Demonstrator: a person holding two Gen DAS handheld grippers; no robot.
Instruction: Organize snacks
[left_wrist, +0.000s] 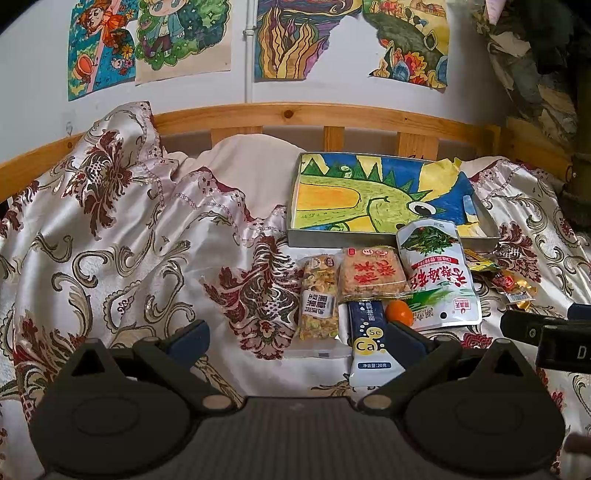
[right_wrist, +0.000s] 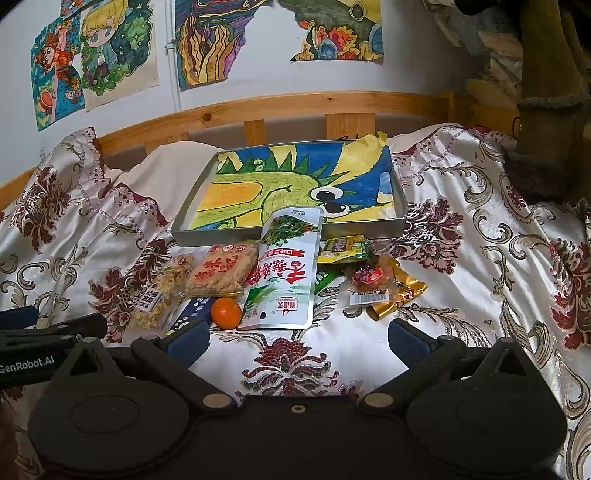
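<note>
My left gripper (left_wrist: 295, 341) and right gripper (right_wrist: 297, 338) hover wide open, empty, before loose snacks (right_wrist: 280, 280) awaiting the tray (right_wrist: 288, 236) beyond.

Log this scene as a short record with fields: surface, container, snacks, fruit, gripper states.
surface: floral bedspread on a bed with a wooden rail
container: metal tray, lined with a crayon drawing, no snacks inside
snacks: white seaweed pouch leaning on the tray's front wall; rice cracker pack; nut bar; blue calcium sachet; small wrapped snacks at right
fruit: orange beside the pouch
left hand-held gripper: open, empty
right hand-held gripper: open, empty
</note>
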